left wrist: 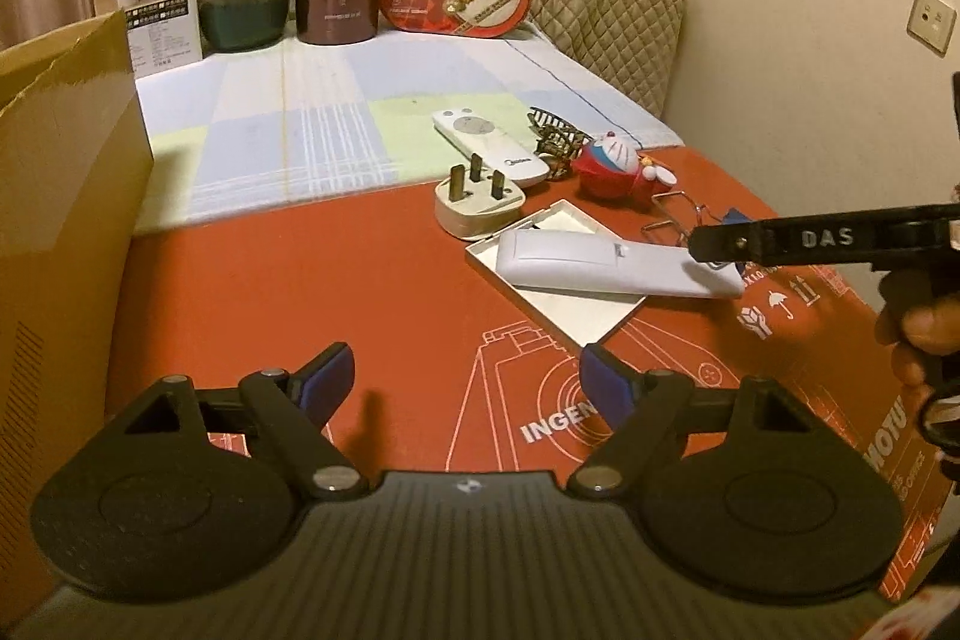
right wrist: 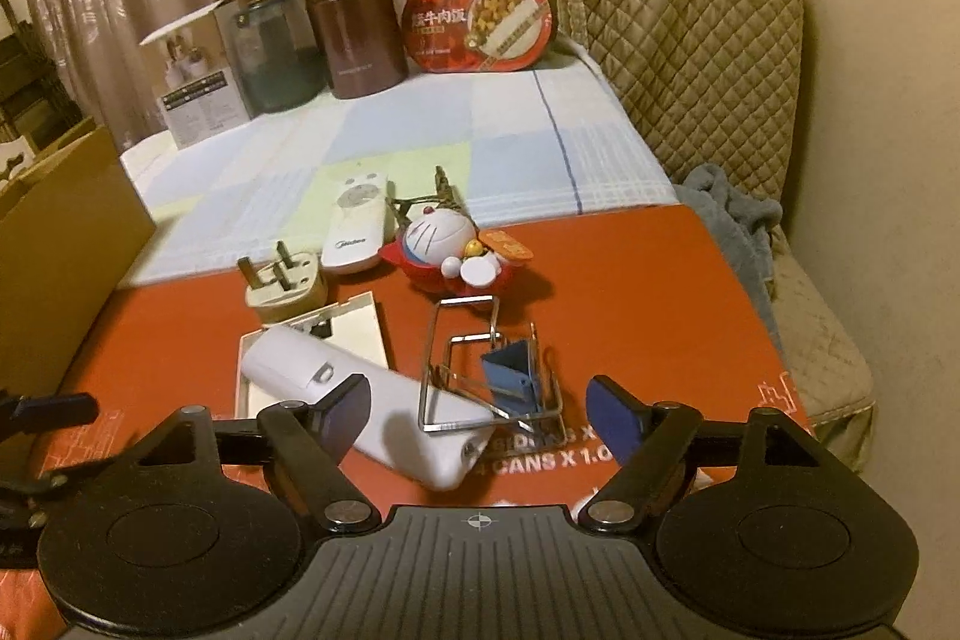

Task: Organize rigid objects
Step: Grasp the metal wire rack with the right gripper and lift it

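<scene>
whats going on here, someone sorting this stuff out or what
A person holds a gripper in each hand over a red board strewn with small things. The right gripper, jaws open, hovers over a white remote that lies across a flat white box, beside a blue binder clip. The left gripper is open over bare board. Nothing is held yet; the plug and toy lie untouched.

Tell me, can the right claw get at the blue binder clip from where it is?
Probably yes: the right claw is open, the blue binder clip lies just ahead, uncovered, though the white remote crowds its left.
</scene>
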Demonstrator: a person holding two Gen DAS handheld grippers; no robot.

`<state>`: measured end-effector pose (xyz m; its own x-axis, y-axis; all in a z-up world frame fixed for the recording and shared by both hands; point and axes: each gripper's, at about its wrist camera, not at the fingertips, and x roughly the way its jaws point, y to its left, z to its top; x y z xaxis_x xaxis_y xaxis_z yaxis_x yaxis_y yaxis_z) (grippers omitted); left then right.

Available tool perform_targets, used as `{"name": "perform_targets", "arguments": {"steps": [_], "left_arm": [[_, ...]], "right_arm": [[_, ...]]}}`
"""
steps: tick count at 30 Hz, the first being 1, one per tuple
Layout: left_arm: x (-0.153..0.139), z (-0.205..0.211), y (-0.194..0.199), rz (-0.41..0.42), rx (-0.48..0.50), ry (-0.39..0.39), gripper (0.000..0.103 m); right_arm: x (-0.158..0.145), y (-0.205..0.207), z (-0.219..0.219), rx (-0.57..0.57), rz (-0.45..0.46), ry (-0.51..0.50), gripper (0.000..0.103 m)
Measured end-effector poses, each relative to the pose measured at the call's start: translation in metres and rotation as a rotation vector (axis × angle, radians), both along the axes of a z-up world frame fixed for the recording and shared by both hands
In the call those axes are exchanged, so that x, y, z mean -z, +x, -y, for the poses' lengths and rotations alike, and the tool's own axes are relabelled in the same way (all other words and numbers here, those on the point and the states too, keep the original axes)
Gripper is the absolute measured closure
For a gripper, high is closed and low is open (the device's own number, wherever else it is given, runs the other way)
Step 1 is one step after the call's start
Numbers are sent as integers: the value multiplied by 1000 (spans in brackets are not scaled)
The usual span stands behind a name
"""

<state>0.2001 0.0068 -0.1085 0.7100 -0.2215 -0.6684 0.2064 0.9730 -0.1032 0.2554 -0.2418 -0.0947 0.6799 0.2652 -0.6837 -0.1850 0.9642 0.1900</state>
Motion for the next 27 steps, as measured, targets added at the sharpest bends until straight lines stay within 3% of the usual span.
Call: {"name": "perform_targets", "arguments": {"steps": [3,8,14,27], "left_arm": [[-1,-4,0,1,-4,-15,24],[-4,-7,-1,5,-9,-40,24],[-7,-9,-8,4,-5,-48,24],[-11,-8,-55,-9,15,-55,24]], "right_arm": [[5,8,-2,38,-10,-9,28],[10,18,2,54,-41,14,52],[6,3,-5,14,-75,10,53],[-1,-84,-24,-89,-130,105,53]]}}
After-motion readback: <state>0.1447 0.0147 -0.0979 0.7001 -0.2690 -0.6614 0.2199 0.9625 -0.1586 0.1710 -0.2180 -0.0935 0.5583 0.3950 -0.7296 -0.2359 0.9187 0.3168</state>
